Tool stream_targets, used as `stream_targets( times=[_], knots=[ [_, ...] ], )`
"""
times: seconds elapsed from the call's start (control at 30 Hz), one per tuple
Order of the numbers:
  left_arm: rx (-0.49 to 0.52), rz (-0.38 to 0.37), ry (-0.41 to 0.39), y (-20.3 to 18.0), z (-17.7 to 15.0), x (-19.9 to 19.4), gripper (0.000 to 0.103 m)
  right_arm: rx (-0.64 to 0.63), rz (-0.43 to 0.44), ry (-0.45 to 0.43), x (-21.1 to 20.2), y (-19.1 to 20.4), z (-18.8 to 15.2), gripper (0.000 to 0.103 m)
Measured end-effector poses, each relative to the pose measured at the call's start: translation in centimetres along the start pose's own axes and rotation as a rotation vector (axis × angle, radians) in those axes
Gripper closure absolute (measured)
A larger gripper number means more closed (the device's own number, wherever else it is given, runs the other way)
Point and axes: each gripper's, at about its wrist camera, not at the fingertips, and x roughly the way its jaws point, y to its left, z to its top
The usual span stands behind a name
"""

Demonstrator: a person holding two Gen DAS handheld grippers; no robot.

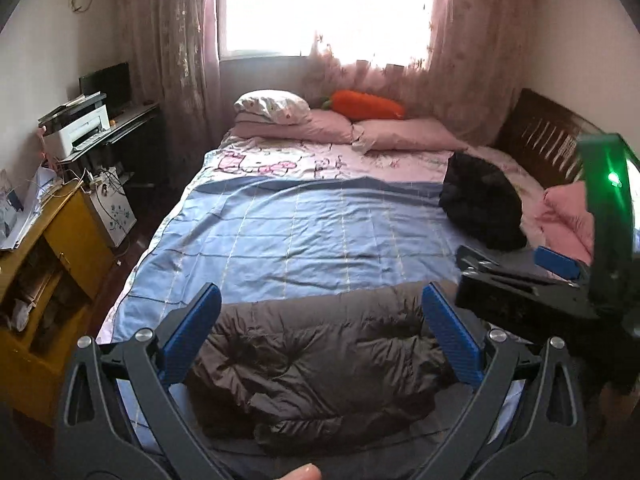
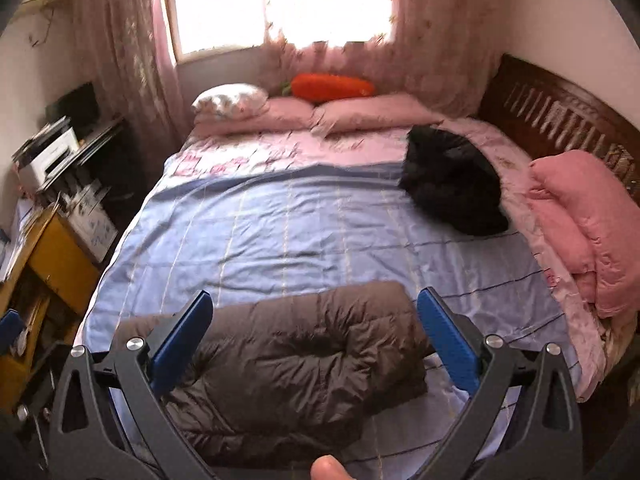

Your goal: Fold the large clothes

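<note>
On the blue checked bedsheet (image 1: pixel 304 232) under the curtained window (image 1: pixel 328 4) lies a folded brown puffer jacket (image 2: pixel 296 364); both the left gripper (image 1: pixel 320 336) and the right gripper (image 2: pixel 316 340) hang spread wide, holding nothing.

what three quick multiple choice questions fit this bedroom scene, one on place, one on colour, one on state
1. Where does the black garment lie?
A. on the bed's right side, near the headboard
B. on the floor
C. on the desk

2. What colour is the carrot pillow?
A. green
B. orange
C. blue

3. How is the right tool?
A. shut on the brown jacket
B. open, holding nothing
C. shut on a pillow

Answers:
1 A, it sits on the bed by the wooden headboard.
2 B, its body is bright orange.
3 B, its blue fingers stand wide apart over the brown jacket.
</note>
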Motion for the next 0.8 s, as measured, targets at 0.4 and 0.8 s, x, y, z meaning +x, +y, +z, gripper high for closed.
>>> stream_targets(
  times=[0.4, 0.8],
  knots=[
    [-0.042, 0.025, -0.052, 1.8, -0.4, -1.8, 0.002, -0.085, 0.068, 0.074, 1.1, 4.2, -1.8, 0.001],
    [-0.010, 0.058, -0.048, 1.4, -0.5, -2.1, 0.002, -0.122, 0.079, 0.080, 0.7, 5.4, -2.4, 0.001]
  ],
)
